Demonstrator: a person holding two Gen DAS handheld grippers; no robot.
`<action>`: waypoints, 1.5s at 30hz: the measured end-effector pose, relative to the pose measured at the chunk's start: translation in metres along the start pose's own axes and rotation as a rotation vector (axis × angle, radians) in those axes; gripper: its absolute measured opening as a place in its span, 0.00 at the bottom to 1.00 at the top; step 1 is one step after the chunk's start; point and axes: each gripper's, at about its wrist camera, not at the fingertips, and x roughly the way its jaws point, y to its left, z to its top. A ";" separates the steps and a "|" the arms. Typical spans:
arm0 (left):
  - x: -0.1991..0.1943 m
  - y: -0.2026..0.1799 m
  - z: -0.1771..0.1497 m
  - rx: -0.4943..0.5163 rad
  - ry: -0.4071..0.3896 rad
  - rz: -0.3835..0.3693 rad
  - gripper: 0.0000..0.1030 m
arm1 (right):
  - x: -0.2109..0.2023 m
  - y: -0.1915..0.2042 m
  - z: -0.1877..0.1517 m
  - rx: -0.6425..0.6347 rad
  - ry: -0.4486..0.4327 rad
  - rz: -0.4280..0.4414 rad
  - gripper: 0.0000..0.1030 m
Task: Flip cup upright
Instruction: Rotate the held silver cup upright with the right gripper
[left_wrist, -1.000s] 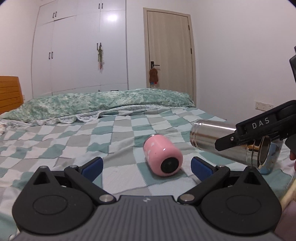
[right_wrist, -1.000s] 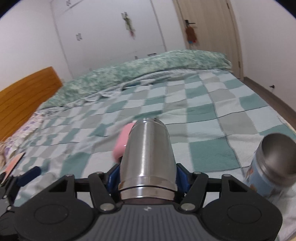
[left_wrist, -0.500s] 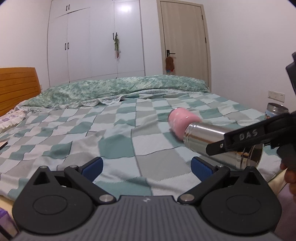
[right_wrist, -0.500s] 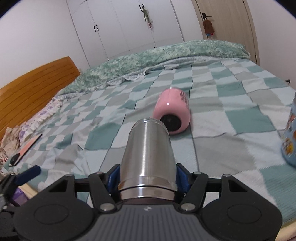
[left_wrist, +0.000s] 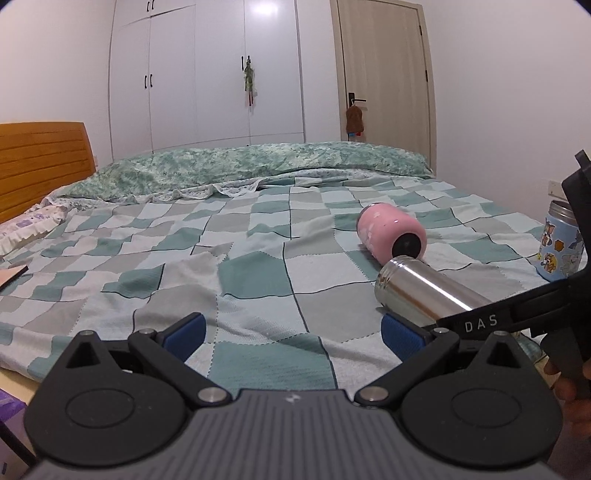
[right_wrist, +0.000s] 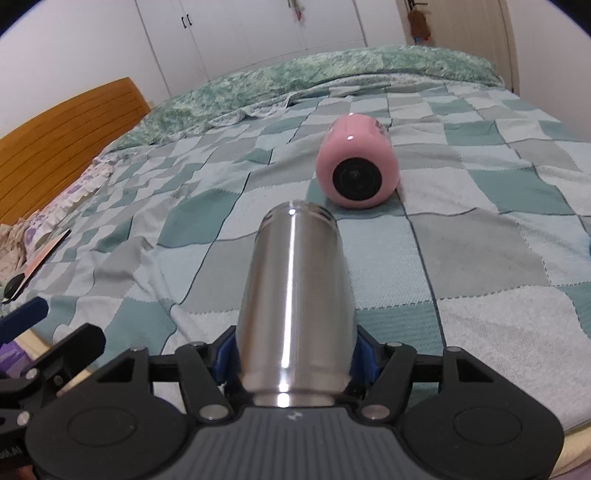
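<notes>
My right gripper (right_wrist: 293, 350) is shut on a steel cup (right_wrist: 295, 295) and holds it lying along the fingers, its far end pointing over the bed. The same steel cup (left_wrist: 424, 291) and the right gripper's black finger (left_wrist: 517, 314) show at the right of the left wrist view. A pink cup (right_wrist: 357, 162) lies on its side on the checked blanket just beyond it, dark round end toward me; it also shows in the left wrist view (left_wrist: 391, 234). My left gripper (left_wrist: 291, 328) is open and empty, low over the bed's near edge.
A blue cartoon-print cup (left_wrist: 559, 243) stands upright at the bed's right edge. The checked blanket (left_wrist: 258, 266) covers the bed, with a green quilt (left_wrist: 240, 166) at the back and a wooden headboard (left_wrist: 40, 162) on the left. A card lies at the left edge (right_wrist: 44, 254).
Both grippers have drawn back toward the bed's near edge and turned left. The steel cup stays in the right gripper; the pink cup now lies farther ahead.
</notes>
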 end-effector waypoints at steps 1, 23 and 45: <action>-0.002 0.000 0.000 0.003 -0.001 0.004 1.00 | -0.003 0.000 0.002 -0.013 -0.003 0.006 0.82; 0.037 -0.089 0.059 -0.007 0.189 -0.022 1.00 | -0.065 -0.103 0.037 -0.330 -0.120 -0.032 1.00; 0.159 -0.105 0.068 -0.175 0.711 -0.055 0.66 | -0.034 -0.121 0.046 -0.450 -0.102 0.018 1.00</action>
